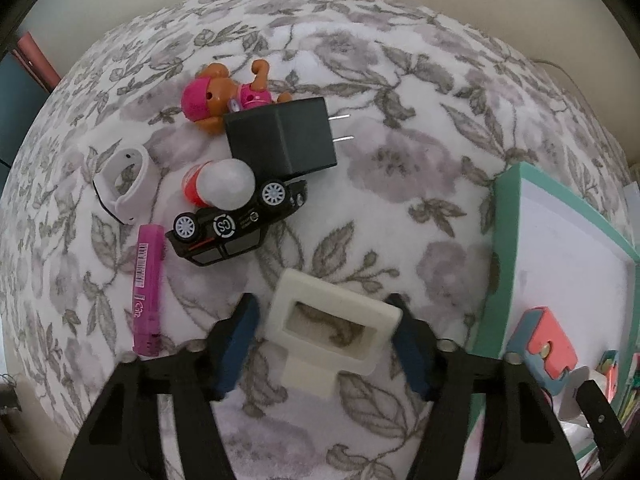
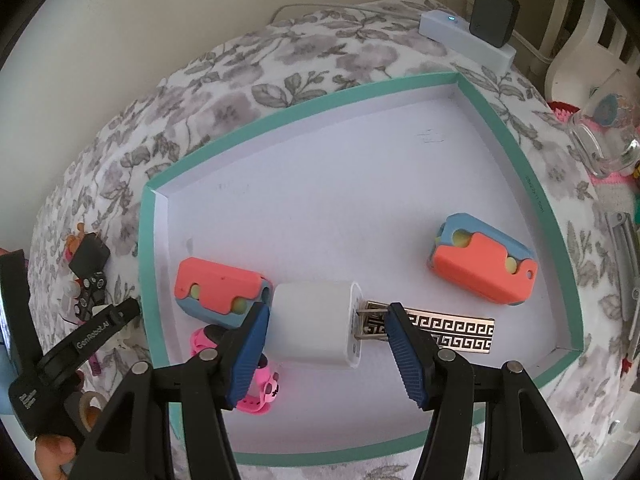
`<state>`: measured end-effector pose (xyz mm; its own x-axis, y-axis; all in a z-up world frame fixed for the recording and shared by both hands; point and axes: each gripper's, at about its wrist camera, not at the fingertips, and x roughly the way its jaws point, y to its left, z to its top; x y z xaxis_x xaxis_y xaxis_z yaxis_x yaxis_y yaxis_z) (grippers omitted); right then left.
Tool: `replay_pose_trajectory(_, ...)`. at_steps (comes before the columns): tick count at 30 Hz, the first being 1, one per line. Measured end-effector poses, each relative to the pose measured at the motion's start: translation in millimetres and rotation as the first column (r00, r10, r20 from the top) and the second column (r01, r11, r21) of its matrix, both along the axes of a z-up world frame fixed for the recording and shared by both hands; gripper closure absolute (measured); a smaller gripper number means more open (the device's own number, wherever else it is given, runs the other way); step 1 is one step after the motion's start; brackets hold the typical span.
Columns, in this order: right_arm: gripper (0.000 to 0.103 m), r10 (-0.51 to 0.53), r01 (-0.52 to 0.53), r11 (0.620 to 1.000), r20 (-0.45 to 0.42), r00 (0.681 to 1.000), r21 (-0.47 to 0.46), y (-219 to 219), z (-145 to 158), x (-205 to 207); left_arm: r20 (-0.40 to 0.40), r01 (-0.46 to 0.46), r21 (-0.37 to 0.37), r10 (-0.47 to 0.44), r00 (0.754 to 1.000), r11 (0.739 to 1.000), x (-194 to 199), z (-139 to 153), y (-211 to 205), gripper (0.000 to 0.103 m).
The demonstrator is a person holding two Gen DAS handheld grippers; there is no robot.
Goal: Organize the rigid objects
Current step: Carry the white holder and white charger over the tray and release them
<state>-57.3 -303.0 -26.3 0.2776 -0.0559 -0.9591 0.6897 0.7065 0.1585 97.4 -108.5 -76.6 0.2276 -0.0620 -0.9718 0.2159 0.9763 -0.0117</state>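
- Left gripper (image 1: 324, 336) points down over the floral bedspread (image 1: 360, 80), jaws about half open around a cream rectangular plastic frame (image 1: 332, 328); the blue pads flank it at 9 and 3 o'clock, and I cannot tell whether they touch it.
- Crowding at 11 o'clock: a black toy car (image 1: 236, 224) on its side, a white bulb-shaped piece (image 1: 224, 184), a black plug adapter (image 1: 276, 140), a brown dog figure (image 1: 224, 96), a white wristband (image 1: 124, 184), a pink tube (image 1: 148, 288).
- The teal-rimmed tray (image 2: 280, 116) lies at 3 o'clock of the left gripper.
- Right gripper (image 2: 324, 320), above the tray, grips a white charger cube (image 2: 312, 320) lengthwise, one pad on its body, the other at its prongs.
- Around it: two coral-and-blue blocks (image 2: 484, 264), a patterned metal strip (image 2: 452, 332), a pink watch (image 2: 256, 392).
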Motion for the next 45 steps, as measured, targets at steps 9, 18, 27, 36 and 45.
replay_pose_trajectory(9, 0.040, -0.004, 0.004, 1.000, 0.005, 1.000, 0.006, 0.1, 0.0, -0.8, 0.005, -0.011, 0.008, 0.011, 1.000, 1.000, 3.0, 11.1, 4.5, 0.044)
replay_pose_trajectory(18, 0.040, -0.019, 0.019, 1.000, 0.022, 1.000, 0.004, -2.8, 6.2, -2.5, 0.135, 0.051, -0.076, -0.040, 0.990, 0.996, -11.4, 72.5, -8.0, 0.044)
replay_pose_trajectory(27, 0.040, -0.094, 0.096, 0.993, 0.028, 0.995, -0.071, -22.4, 20.5, -14.7, 0.226, 0.234, -0.109, -0.206, 0.952, 0.966, -45.4, 91.9, -64.9, 0.044)
replay_pose_trajectory(36, 0.040, -0.174, 0.174, 0.980, 0.012, 0.985, -0.096, -45.3, 17.4, -26.2, 0.171, 0.278, -0.127, -0.255, 0.952, 0.952, -62.1, 74.1, -93.9, 0.044)
replay_pose_trajectory(45, 0.040, -0.160, 0.160, 0.981, 0.006, 0.987, -0.107, -43.3, 15.5, -22.7, 0.123, 0.262, -0.144, -0.246, 0.962, 0.954, -58.1, 57.7, -99.3, 0.044)
